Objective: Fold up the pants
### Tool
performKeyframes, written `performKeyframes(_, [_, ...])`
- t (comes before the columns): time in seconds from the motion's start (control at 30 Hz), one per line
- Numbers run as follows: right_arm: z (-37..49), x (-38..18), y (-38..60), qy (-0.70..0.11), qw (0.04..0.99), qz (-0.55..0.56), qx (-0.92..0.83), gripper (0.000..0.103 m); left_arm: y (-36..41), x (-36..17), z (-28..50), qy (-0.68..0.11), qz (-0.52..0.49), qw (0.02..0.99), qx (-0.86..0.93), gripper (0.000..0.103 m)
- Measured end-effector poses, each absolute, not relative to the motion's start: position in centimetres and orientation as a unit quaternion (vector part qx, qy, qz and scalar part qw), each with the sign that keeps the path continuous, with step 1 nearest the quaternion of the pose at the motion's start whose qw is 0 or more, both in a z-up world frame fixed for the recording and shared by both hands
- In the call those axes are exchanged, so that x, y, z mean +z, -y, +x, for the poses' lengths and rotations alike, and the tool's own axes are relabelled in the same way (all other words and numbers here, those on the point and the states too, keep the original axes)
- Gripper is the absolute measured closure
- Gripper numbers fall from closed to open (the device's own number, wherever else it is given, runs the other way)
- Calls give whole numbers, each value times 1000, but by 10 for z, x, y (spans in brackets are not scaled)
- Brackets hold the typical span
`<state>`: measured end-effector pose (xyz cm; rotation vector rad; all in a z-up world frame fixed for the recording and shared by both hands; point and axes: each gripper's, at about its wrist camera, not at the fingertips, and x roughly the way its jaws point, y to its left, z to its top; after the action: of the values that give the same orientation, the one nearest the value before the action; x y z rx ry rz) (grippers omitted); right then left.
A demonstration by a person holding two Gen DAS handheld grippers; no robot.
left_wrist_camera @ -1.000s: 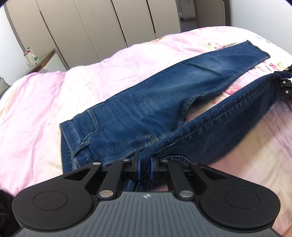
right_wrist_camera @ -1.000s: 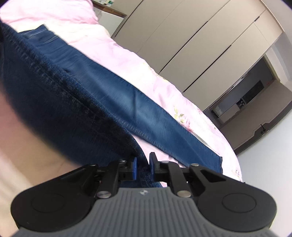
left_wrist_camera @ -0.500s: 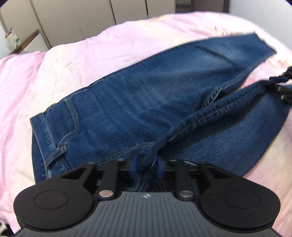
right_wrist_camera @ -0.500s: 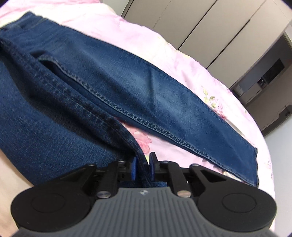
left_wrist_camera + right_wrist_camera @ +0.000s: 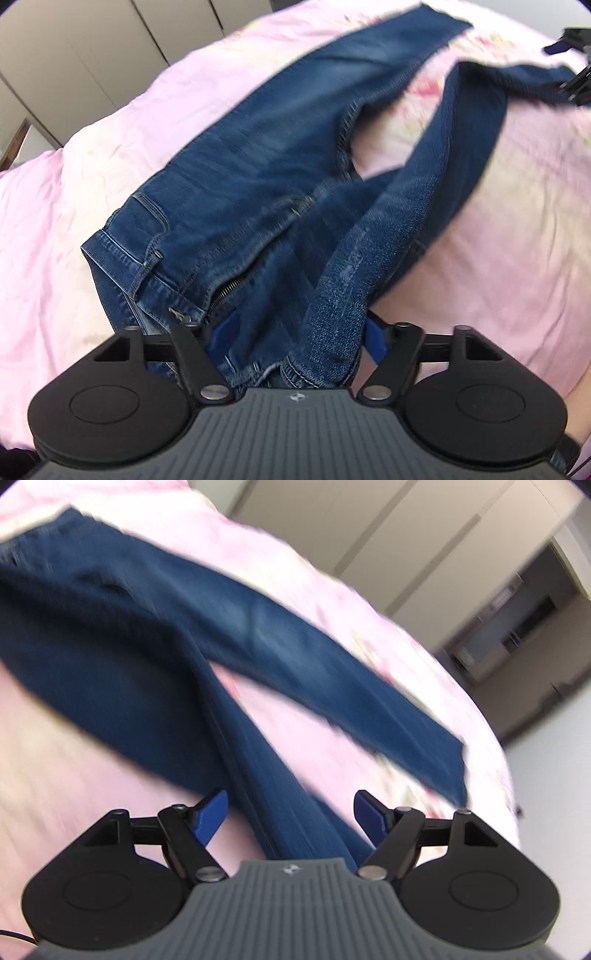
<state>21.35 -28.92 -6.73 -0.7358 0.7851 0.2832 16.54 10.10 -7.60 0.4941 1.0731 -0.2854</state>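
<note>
Both tongs, left [image 5: 301, 338] and right [image 5: 290, 814], are released; dark blue denim pants [image 5: 258, 173] drape between them, likely for regripping.

Left gripper [image 5: 301, 334] low over the bed, blue fingers [image 5: 376, 336] spread wide, right gripper [image 5: 291, 812] likewise, jaws parted, blue fingertips [image 5: 212, 814] well apart

A bed [image 5: 74, 206] under a pink floral cover carries it all. Blue jeans [image 5: 258, 155] sprawl across it, one leg stretching toward the far edge.
</note>
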Motion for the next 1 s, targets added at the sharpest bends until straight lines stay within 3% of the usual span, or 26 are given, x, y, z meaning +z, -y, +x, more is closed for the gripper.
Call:
performKeyframes(0.17, [185, -95, 361, -415, 824, -380, 67, 32, -91, -79, 163, -511, 241, 816, -123, 59])
performKeyframes(0.27, [172, -115, 397, -425, 807, -408, 42, 34, -88, -78, 166, -520, 232, 815, -110, 72])
performKeyframes(0.5, [163, -154, 450, -434, 775, -460, 16, 43, -81, -79, 173, -535, 237, 807, -81, 82])
performKeyframes(0.53, [165, -155, 452, -434, 775, -459, 17, 53, -81, -79, 174, -536, 234, 807, -76, 83])
performKeyframes(0.57, [168, -157, 454, -436, 773, -461, 16, 74, -81, -79, 174, -536, 231, 808, -71, 85])
performKeyframes(0.6, [170, -160, 455, -439, 768, -466, 14, 87, -81, -78, 174, -535, 227, 811, -66, 86])
performKeyframes(0.63, [168, -162, 463, -441, 765, -470, 14, 94, -81, -76, 173, -530, 223, 816, -61, 87])
performKeyframes(0.8, [175, -130, 469, -406, 790, -458, -29, 103, -89, -58, 160, -495, 174, 851, -40, 90])
performKeyframes(1.0, [220, -34, 481, -362, 815, -440, -108, 103, -99, -19, 155, -441, 144, 886, -17, 91])
